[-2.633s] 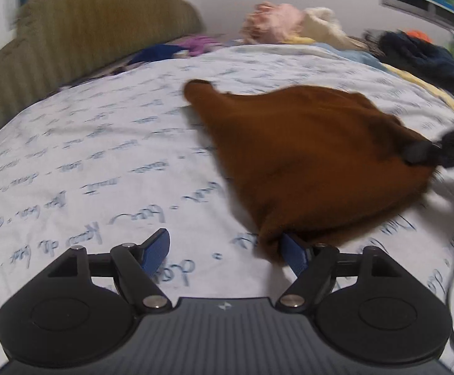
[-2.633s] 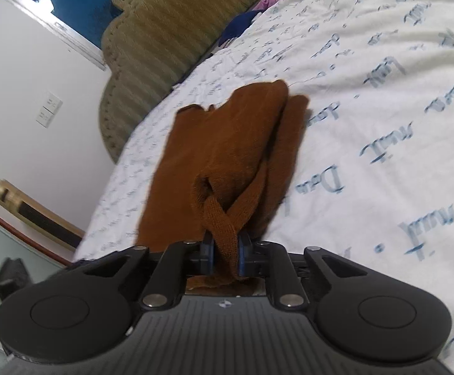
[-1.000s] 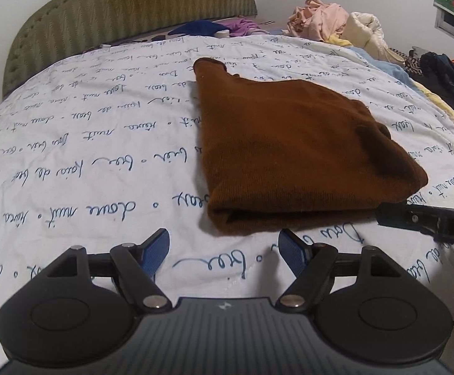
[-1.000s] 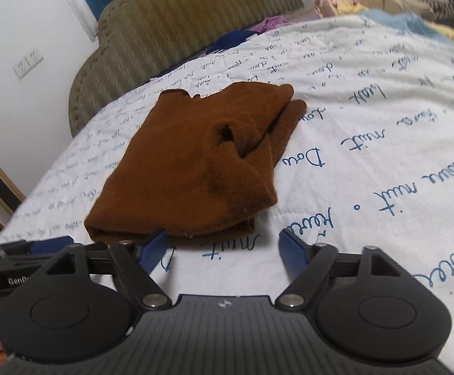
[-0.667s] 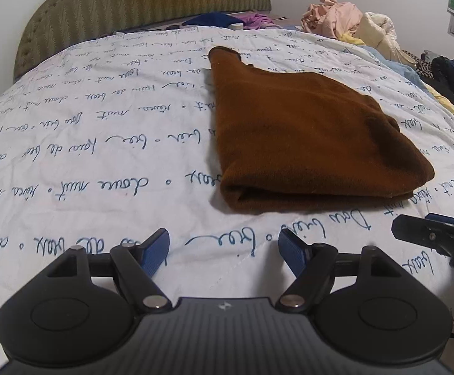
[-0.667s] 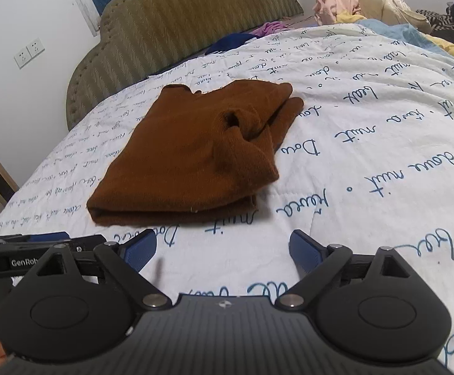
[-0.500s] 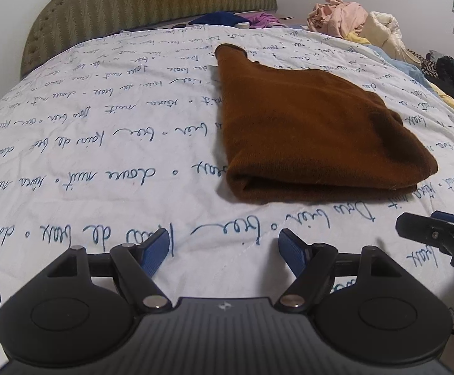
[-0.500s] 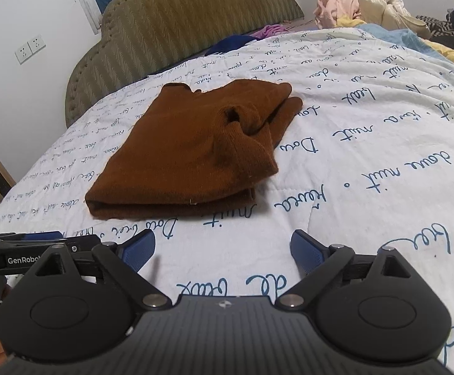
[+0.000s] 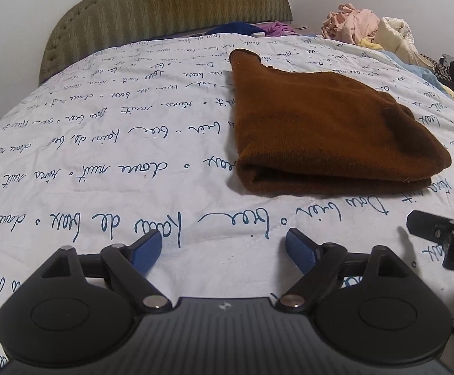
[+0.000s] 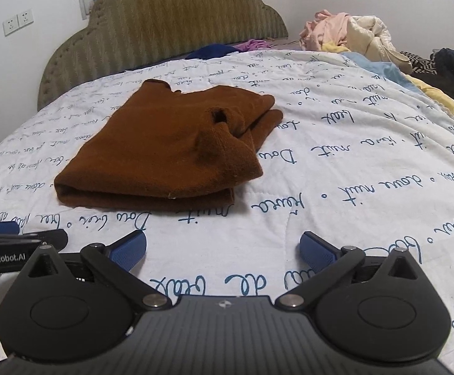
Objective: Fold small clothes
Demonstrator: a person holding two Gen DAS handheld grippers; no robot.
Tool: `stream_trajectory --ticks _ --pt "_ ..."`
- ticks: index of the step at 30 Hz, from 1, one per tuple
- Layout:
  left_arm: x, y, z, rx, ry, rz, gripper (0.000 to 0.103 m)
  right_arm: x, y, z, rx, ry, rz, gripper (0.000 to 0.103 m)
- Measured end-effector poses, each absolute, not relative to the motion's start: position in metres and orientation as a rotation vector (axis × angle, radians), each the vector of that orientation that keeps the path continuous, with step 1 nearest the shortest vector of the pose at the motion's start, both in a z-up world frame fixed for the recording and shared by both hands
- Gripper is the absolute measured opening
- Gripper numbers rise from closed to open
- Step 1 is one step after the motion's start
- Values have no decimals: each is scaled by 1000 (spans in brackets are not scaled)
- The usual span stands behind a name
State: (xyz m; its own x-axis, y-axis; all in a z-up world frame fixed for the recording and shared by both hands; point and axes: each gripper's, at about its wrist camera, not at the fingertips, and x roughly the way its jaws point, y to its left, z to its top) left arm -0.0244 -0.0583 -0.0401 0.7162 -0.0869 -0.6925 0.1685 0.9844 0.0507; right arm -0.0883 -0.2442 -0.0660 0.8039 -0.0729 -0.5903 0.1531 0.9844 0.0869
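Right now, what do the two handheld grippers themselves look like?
Both match: the left gripper and right gripper have matte black ribbed bodies, two round black discs, silver pivot bolts, black linkage arms and blue ribbed fingers. White "GenRobot.AI" lettering marks the left gripper's side in the right wrist view, beside a thin dark cable.

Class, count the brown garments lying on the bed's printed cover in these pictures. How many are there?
1. One folded brown garment lies flat on the white cover, mid-bed, beyond both tongs. Other clothes are heaped at the far right corner; some could hide more.
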Motion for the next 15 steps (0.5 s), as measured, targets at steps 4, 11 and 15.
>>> stream_trajectory --ticks 4,11,15 --pt "-22 -56 -44 98 757 -137 99 -85 -244 -65 129 623 -138 103" --pt "-24 -57 -50 104 733 -130 103 -82 -236 -71 84 627 -149 103" --pt "-26 -56 -51 100 719 -131 103 -83 -235 -72 68 621 -159 103"
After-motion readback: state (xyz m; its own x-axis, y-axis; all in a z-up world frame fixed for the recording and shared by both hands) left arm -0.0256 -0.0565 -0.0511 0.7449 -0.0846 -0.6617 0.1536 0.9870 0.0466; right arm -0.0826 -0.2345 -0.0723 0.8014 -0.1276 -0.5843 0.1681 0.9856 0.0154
